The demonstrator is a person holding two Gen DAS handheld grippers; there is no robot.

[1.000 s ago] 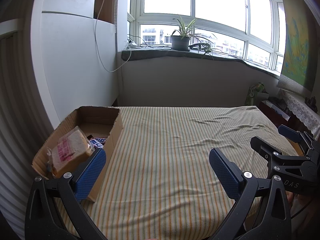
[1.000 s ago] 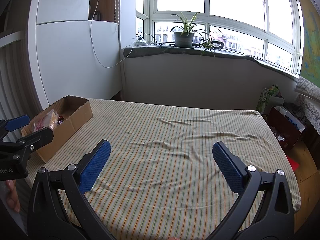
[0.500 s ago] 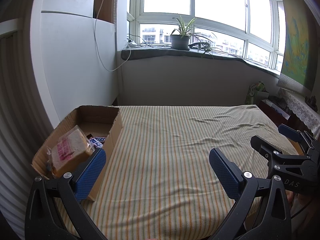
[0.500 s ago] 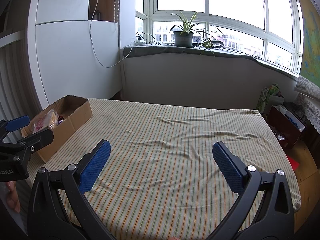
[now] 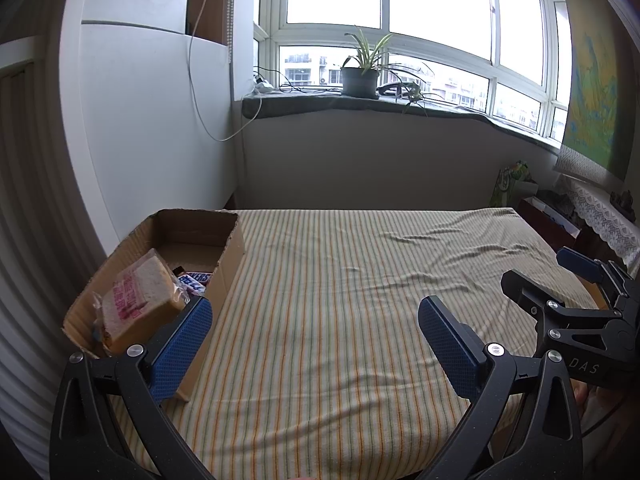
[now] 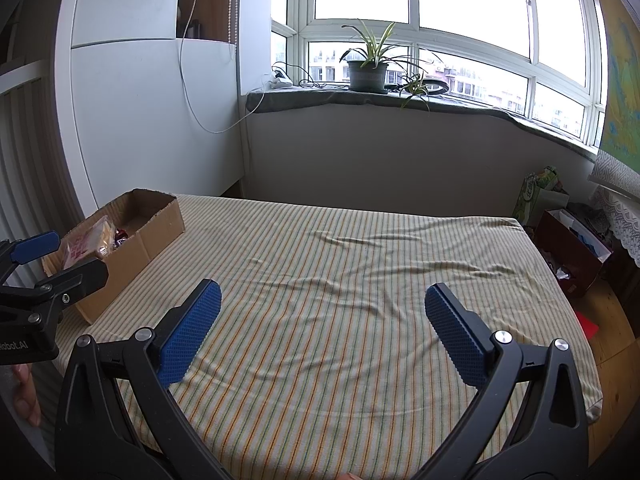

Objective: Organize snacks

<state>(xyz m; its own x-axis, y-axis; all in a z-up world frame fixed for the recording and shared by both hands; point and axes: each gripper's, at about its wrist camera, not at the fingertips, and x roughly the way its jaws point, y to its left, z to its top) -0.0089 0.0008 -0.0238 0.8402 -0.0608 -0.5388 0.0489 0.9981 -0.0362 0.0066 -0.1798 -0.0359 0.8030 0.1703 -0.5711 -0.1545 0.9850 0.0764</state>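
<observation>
I hold my left gripper (image 5: 314, 338) low over the near edge of the striped bed cover (image 5: 352, 280), jaws spread wide and gripping nothing, level and pointing toward the window. My right gripper (image 6: 322, 324) hangs just beside it at the same height, jaws likewise wide apart and bare. Past my left pad (image 5: 182, 346) sits the cardboard box (image 5: 230, 252) at the bed's left edge, holding a wrapped bread pack (image 5: 138, 298) and a candy bar (image 5: 194, 279). On the far sill stands a potted plant (image 5: 360, 76).

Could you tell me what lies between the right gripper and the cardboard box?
In the right wrist view, only striped cloth separates the right gripper from the cardboard box.
</observation>
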